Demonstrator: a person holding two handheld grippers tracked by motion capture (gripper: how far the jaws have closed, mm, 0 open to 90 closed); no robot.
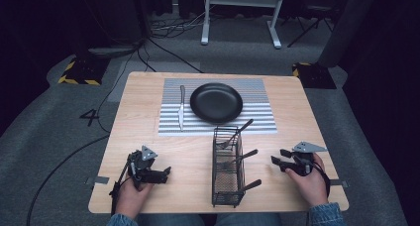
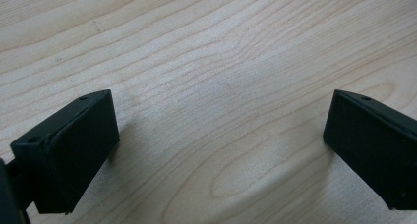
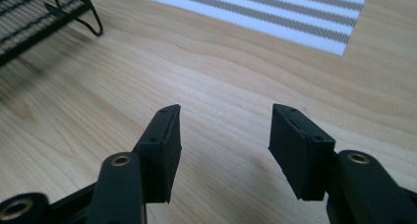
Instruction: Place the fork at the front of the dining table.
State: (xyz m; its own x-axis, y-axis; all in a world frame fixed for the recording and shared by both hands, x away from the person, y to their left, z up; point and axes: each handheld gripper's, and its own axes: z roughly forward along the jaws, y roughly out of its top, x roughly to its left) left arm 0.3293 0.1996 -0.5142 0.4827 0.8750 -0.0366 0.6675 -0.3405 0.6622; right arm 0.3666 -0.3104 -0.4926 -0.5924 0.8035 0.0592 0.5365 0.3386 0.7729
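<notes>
1. Dark room, grey carpet, pale wood worktop (image 1: 148,117) under me. Both my hand-held grippers sit at the near edge, either side of the black wire-mesh cutlery caddy (image 1: 227,181).
2. My left hand-held gripper (image 1: 167,171) is low over bare wood, jaws wide apart, nothing between them. My right hand-held gripper (image 1: 275,160) points left toward the caddy; jaws partly open and empty, bare wood in the gap.
3. Nearest work item: the dark-handled fork (image 1: 236,161) lying across the middle of the caddy, handle sticking out on the right side, near my right jaws but not touching. Two more dark-handled utensils sit in the caddy, one poking out at the far end (image 1: 238,132), one at the near end (image 1: 247,185).
4. Past the caddy: grey-and-white striped placemat (image 1: 171,127) carrying a round black plate (image 1: 216,102), with a silver table knife (image 1: 182,107) just left of the plate.
5. Risks, my judgement:
   - Handles are thin and angled; with jaws this far open I could close beside one and knock it back into the mesh.
   - The caddy looks light and tall. A sideways pull on a snagged utensil could drag or tip it.
   - Tines may catch in the mesh, so lift along the handle rather than across it.
   - A high grip on a handle could let the utensil swing and clip the plate on the way over.
</notes>
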